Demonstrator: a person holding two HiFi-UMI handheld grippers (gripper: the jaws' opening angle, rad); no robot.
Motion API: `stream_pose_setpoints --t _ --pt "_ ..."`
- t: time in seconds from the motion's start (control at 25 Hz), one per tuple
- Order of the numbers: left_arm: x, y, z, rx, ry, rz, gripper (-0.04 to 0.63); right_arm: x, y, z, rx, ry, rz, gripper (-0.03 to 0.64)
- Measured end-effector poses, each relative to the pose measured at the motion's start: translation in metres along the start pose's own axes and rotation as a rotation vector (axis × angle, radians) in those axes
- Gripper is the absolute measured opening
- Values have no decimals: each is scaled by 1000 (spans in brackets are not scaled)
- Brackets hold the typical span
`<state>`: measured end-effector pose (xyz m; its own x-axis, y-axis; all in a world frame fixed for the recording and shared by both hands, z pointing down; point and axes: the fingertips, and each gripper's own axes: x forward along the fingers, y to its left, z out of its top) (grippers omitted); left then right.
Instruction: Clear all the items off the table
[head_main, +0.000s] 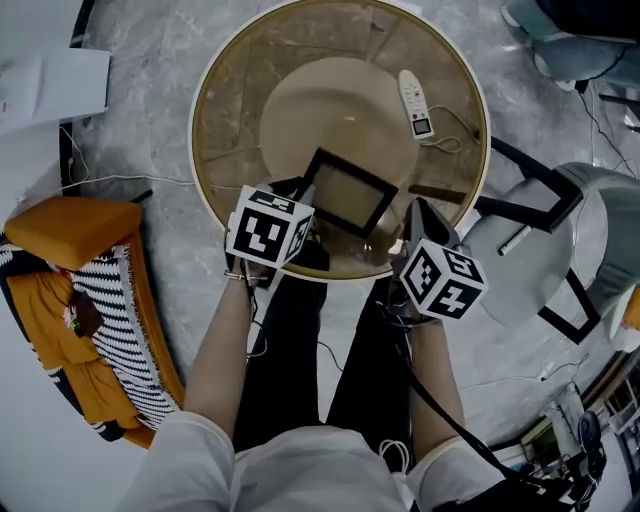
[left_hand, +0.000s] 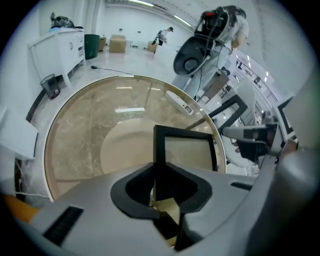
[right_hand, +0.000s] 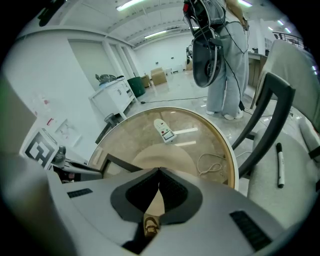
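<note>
A black picture frame (head_main: 347, 195) is over the near part of the round glass table (head_main: 193, 130), tilted. My left gripper (head_main: 300, 195) is shut on the frame's left edge; in the left gripper view the frame (left_hand: 182, 132) rises from between the closed jaws of the gripper (left_hand: 159, 172). My right gripper (head_main: 420, 212) hovers just right of the frame, shut with nothing in it, its tips meeting (right_hand: 159, 170). A white handheld device (head_main: 414, 103) with a thin white cord (head_main: 450, 135) lies on the table's far right, also seen as the device (right_hand: 164, 130) in the right gripper view.
A grey chair (head_main: 560, 230) with a marker pen (head_main: 515, 240) on its seat stands right of the table. An orange and striped seat (head_main: 80, 300) is on the left. A person (right_hand: 225, 60) stands beyond the table, and a white cabinet (left_hand: 60, 47) stands far back.
</note>
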<state>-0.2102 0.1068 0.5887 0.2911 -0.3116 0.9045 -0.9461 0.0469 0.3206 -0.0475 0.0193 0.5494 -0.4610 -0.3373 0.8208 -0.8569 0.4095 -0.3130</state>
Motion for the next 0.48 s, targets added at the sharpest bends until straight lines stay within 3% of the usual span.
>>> stream_pose_setpoints --t 0.12,0.48 --pt "1 -13 9 -51 -42 -32 74 -1 -9 3 -7 -15 -9 23" --pt "12 -50 16 44 -27 -55 74 -26 -52 0 34 -65 -76 23"
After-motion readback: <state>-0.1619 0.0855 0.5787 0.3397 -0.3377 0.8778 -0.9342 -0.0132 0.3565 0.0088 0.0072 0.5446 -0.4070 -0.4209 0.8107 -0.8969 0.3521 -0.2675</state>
